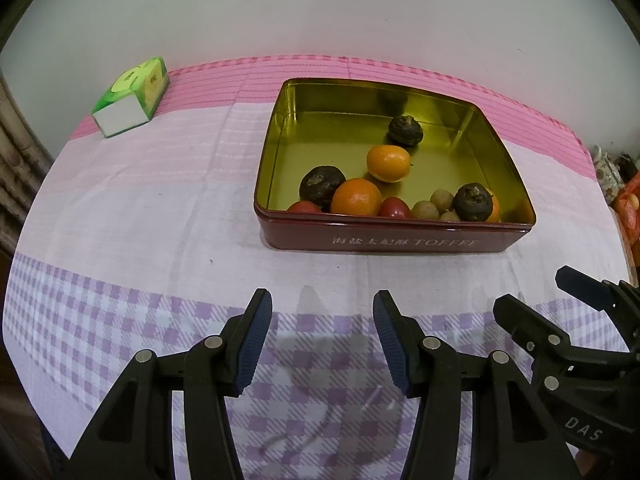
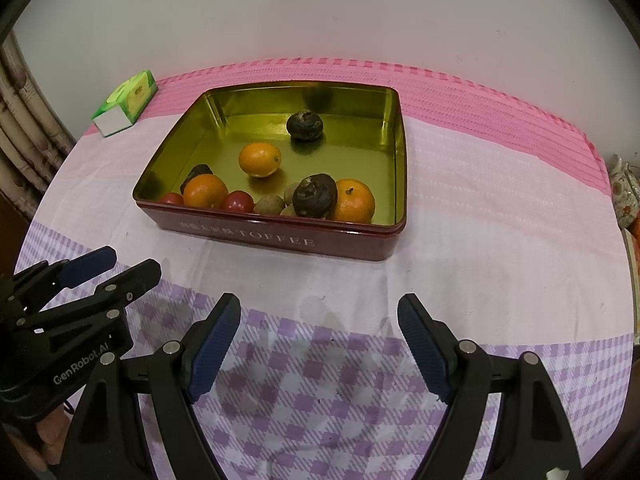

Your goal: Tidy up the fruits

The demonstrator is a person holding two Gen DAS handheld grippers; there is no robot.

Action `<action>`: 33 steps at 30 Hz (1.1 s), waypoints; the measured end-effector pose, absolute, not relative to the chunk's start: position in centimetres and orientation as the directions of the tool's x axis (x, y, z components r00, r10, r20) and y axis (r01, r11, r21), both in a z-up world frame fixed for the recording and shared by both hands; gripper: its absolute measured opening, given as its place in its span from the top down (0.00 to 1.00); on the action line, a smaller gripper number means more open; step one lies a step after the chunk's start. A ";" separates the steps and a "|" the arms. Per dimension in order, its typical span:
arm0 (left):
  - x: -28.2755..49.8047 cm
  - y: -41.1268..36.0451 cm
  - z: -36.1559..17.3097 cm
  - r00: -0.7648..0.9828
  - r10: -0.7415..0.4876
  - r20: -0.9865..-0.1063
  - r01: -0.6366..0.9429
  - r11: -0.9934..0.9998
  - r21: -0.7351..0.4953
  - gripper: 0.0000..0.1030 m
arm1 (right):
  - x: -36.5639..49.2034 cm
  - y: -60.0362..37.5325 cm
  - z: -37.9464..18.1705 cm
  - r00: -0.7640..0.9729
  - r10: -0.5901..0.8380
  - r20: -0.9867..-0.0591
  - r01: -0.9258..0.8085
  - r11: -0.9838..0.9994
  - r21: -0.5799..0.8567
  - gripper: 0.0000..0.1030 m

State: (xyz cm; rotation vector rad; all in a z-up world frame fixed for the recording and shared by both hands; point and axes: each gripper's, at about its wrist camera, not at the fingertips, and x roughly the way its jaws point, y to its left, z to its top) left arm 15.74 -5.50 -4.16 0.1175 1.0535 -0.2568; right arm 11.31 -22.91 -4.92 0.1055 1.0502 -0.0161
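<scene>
Right wrist: third orange clear | left wrist: mostly hidden

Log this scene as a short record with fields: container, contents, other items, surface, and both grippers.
container: red toffee tin, lid off, gold inside
contents: three oranges, one lying apart; three dark wrinkled fruits, one near the far wall; two red tomatoes; a few small brown fruits
other items: green box at the far left, outside the tin
surface: checked tablecloth, pink and purple
left gripper: jaws open, empty, short of the tin
right gripper: jaws open, empty, short of the tin
</scene>
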 end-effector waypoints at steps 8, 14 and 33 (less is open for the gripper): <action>15.8 -5.4 -4.2 0.465 -0.154 -0.872 0.266 0.964 -0.028 0.48 | 11.3 -22.9 -5.0 0.496 0.041 -0.867 0.062 0.995 0.083 0.24; 15.6 -5.4 -4.2 0.470 -0.151 -0.870 0.265 0.964 -0.025 0.48 | 11.3 -22.8 -5.0 0.496 0.037 -0.867 0.063 0.995 0.078 0.24; 15.5 -5.8 -4.4 0.459 -0.152 -0.875 0.267 0.963 -0.027 0.48 | 11.3 -22.8 -5.1 0.497 0.043 -0.867 0.058 0.995 0.082 0.24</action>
